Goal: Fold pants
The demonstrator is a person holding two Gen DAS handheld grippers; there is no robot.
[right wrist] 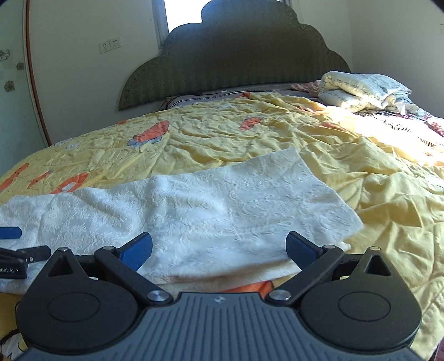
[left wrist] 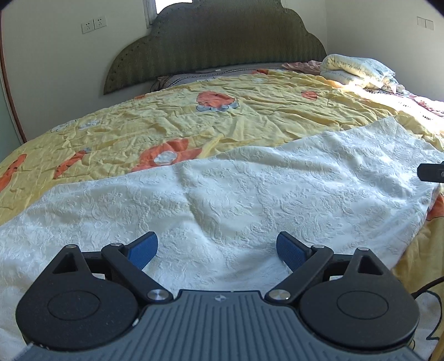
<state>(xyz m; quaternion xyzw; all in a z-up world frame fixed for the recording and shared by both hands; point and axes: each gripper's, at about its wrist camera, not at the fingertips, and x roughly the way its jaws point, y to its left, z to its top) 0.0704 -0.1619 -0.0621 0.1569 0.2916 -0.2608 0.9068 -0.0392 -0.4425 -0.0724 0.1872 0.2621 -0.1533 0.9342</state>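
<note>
White embossed pants (left wrist: 236, 200) lie flat; both the left gripper (left wrist: 217, 247) and the right gripper (right wrist: 219, 248), spread wide and empty, should pinch the near edge and lift together toward 12 o'clock.

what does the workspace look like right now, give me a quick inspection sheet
surface: bed with a wrinkled yellow floral quilt.
job's things: white textured pants laid flat across the near edge, no fold seen yet.
clutter: bundled bedding at the far right by the headboard.
grippers: left tongs and right tongs both open, empty, above the pants.
cables: black cable at the near right.
surroundings: wall sockets, window behind the headboard.
</note>
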